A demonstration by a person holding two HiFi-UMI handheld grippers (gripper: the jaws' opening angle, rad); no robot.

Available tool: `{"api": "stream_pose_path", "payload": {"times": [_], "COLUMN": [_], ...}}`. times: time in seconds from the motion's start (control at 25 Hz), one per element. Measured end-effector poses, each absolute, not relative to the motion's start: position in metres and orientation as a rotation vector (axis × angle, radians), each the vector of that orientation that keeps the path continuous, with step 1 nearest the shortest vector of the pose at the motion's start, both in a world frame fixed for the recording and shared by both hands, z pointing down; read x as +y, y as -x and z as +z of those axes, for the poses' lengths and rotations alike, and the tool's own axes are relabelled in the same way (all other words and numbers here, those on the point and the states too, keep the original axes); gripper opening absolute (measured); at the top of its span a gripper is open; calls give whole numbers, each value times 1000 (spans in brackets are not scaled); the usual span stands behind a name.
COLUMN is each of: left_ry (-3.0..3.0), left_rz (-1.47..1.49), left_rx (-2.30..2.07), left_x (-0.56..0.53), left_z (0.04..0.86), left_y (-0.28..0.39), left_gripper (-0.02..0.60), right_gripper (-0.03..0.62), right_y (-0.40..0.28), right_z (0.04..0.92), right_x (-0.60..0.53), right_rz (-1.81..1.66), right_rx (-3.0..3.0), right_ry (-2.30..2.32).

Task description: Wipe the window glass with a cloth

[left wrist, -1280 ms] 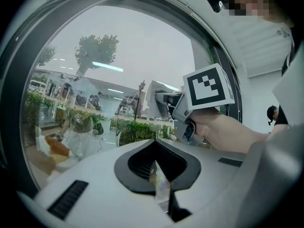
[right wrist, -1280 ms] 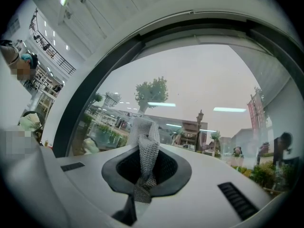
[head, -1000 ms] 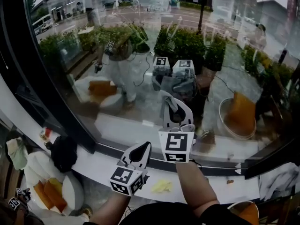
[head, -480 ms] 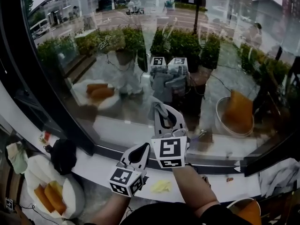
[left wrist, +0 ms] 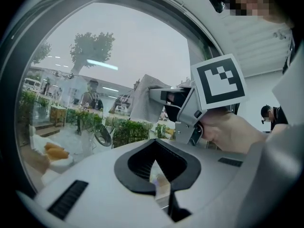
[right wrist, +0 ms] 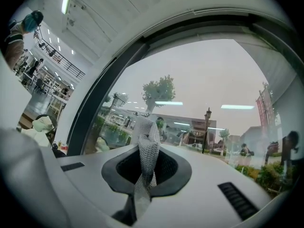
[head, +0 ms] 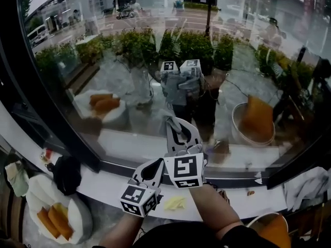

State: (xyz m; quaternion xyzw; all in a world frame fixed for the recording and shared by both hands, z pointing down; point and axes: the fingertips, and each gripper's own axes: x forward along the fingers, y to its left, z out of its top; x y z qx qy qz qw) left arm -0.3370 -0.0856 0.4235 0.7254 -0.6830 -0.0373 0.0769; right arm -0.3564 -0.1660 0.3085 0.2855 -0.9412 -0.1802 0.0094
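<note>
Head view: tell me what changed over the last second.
The right gripper drifted a little to the left along the window glass, its jaws staying shut on the cloth. The left gripper stayed low over the sill, jaws shut and not holding anything.

There are two grippers, the left gripper [head: 153,168] and the right gripper [head: 180,129]. One cloth [right wrist: 145,148] and one window glass [head: 129,61] show. Two bowls [head: 81,211] [head: 254,223] sit at the lower corners.

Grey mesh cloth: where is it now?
The grey mesh cloth is pinched in the right gripper, raised before the window glass, mid head view.
</note>
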Motion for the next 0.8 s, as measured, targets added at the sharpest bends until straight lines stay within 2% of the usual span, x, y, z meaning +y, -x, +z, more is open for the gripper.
{"api": "stream_pose_path", "payload": {"times": [0.8], "left_ry": [-2427], "left_rz": [-139], "left_rx": [-1943], "left_x": [-127], "left_z": [360], "left_y": [288], "left_gripper": [8], "right_gripper": [41], "right_y": [297], "right_z": [217], "right_x": [-220], "right_rz": [-622], "right_rx": [-2910], "right_ry": [-1165]}}
